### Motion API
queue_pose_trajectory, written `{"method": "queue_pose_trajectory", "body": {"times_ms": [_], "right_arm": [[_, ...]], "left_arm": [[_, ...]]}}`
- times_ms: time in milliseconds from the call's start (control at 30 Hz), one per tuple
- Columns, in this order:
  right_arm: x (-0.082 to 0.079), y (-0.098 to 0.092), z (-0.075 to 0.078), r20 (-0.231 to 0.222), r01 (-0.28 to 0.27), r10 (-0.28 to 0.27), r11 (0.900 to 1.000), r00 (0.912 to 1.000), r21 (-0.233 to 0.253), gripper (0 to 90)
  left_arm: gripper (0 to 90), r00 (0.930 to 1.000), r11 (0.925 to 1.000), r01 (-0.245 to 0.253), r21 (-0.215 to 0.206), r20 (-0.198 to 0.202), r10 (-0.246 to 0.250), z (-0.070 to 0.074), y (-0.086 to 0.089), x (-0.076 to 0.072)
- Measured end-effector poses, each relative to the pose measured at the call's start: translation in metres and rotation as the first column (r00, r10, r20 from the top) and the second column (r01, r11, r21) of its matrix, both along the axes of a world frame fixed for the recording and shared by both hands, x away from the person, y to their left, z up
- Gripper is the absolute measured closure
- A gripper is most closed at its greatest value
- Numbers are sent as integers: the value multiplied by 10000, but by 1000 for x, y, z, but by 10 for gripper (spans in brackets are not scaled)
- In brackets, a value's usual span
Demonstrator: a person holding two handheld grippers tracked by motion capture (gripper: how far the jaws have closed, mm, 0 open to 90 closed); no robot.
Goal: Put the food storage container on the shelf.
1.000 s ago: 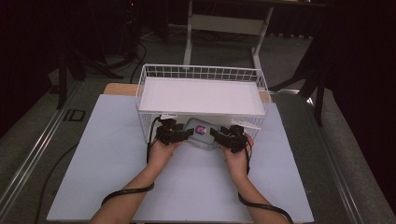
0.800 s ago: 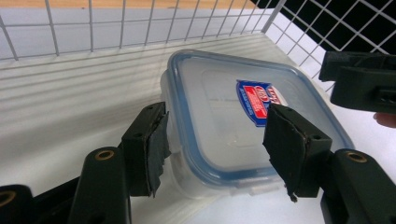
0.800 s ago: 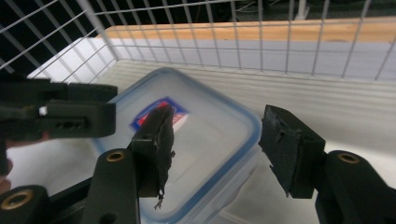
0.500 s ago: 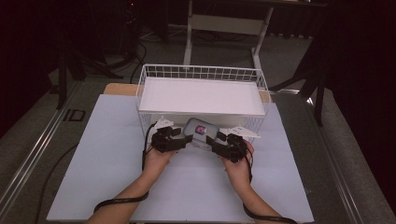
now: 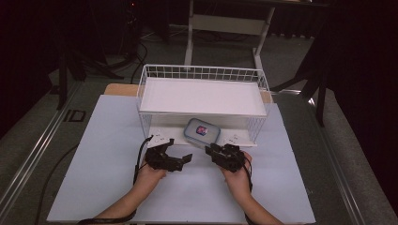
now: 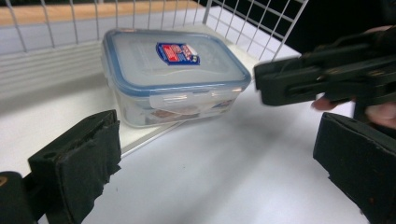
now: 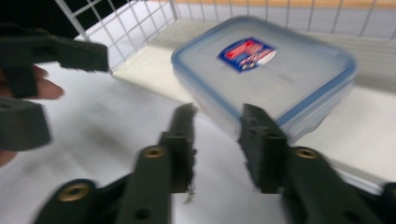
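A clear plastic food container (image 5: 202, 131) with a blue-rimmed snap lid and a red and blue sticker is sitting flat in the lower level of a white wire rack (image 5: 202, 96) on a bench (image 5: 103, 164) covered in pale sheeting, near the rack's open front edge, as a person is holding two tools just in front of it. The left tool (image 5: 180, 160) is hovering over the bench with its jaws spread wide and nothing between them; in the left gripper view its black pads (image 6: 81, 158) are framing the container (image 6: 173, 74) from a little way off. The right tool (image 5: 212, 151) is pointing at the container's near corner, its jaws parted by a narrow gap and gripping nothing; in the right gripper view the container (image 7: 266, 70) is lying just beyond its tips (image 7: 217, 128). The box is looking rigid, light and smooth-walled, so it is likely to slip under a pinch on its flat sides; a hold from both ends under the lid's rim, or on the latch flaps, is appearing safest. Something dark is showing dimly through the wall, so keeping it level is seeming wise.
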State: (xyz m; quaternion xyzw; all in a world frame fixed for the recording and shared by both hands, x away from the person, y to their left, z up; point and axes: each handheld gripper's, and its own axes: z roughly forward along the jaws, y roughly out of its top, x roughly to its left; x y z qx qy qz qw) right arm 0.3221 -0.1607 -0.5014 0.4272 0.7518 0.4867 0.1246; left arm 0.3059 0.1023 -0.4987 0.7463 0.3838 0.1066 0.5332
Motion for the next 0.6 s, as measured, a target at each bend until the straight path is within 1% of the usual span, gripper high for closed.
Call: {"method": "queue_pose_trajectory", "body": {"times_ms": [33,67,100,133,167,200,233,267,300,333,367,433,500,567,600], "right_arm": [[0,0,-1,-81,-60,59,10000,9999,-14,810],[1,1,-3,-210,-59,58,10000,9998,-61,832],[2,2,-4,-260,-53,50,9999,9996,-132,864],[2,3,-5,-334,-85,80,9998,9994,-161,884],[3,4,-7,-386,-159,149,9996,9991,-253,895],[4,5,-9,-405,-132,115,9991,9991,-409,897],[4,5,-10,-460,-117,96,9989,9989,-454,898],[5,5,-11,-506,-91,64,9985,9987,-542,898],[7,5,-12,-511,19,-53,9978,9987,-664,899],[8,4,-12,-572,58,-93,9981,9983,-612,898],[10,3,-12,-625,122,-161,9979,9979,-630,898],[14,0,-13,-594,280,-322,9971,9977,-709,898],[18,-2,-13,-614,519,-562,9962,9965,-697,898],[22,-3,-14,-598,646,-694,9948,9958,-786,898],[24,-4,-14,-587,736,-780,9945,9952,-740,899]], "left_arm": [[20,10000,9999,11,-141,36,-10,0,1,-2],[20,9999,9998,-55,-197,143,58,0,2,-5],[20,9993,9997,-177,-167,341,183,-1,3,-7],[20,9984,9996,-244,-136,511,251,-1,3,-9],[20,9964,9993,-335,-170,769,347,-2,4,-12],[20,9951,9989,-404,-217,889,422,-3,5,-12],[20,9944,9985,-459,-304,938,486,-3,6,-13],[20,9939,9976,-503,-480,957,547,-4,7,-13],[20,9936,9973,-535,-500,967,581,-4,7,-13],[20,9931,9975,-589,-390,997,625,-4,8,-14],[20,9921,9974,-610,-376,1078,648,-5,8,-14],[20,9925,9975,-608,-368,1035,643,-6,9,-14],[20,9915,9973,-603,-422,1129,647,-6,10,-15],[20,9917,9972,-633,-406,1099,674,-6,10,-14],[20,9906,9965,-648,-533,1170,706,-5,11,-15]]}}
